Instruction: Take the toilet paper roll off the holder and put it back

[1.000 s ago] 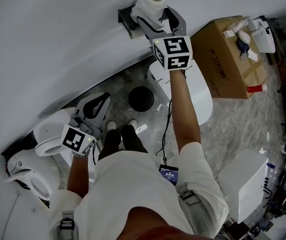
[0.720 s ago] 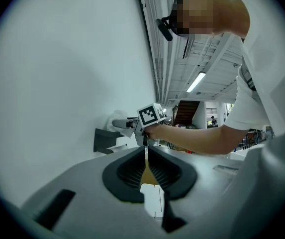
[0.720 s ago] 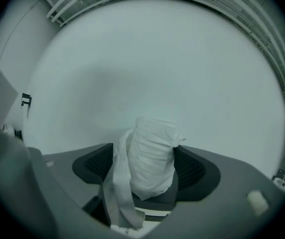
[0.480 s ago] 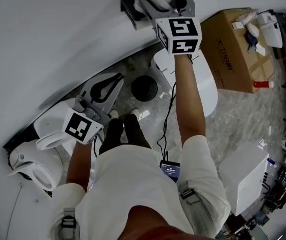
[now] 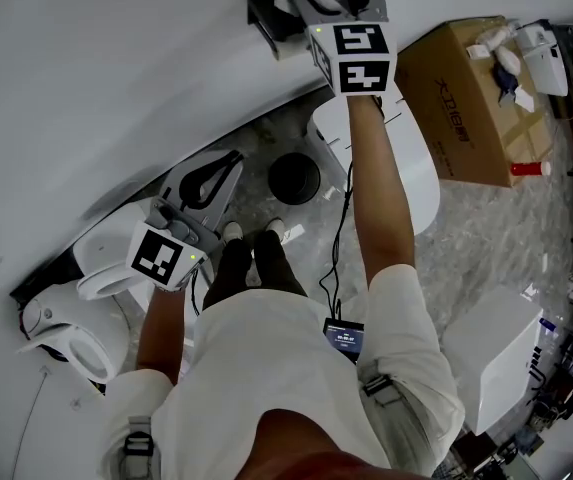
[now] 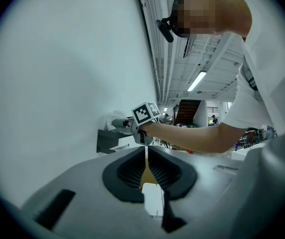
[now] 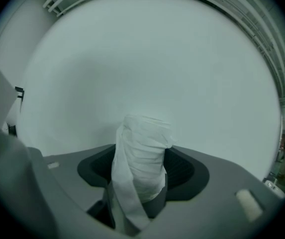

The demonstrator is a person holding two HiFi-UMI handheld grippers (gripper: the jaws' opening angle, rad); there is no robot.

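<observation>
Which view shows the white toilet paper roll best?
The right gripper view: the white toilet paper roll fills its centre, creases clear. The head view crops it at the top edge; the left gripper view shows it small, distant.

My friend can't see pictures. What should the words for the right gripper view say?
A white toilet paper roll stands upright between the two dark jaws of the right gripper, which have just been closing and now press on its sides. A loose strip of paper hangs down the front. A plain white wall fills the background.
</observation>
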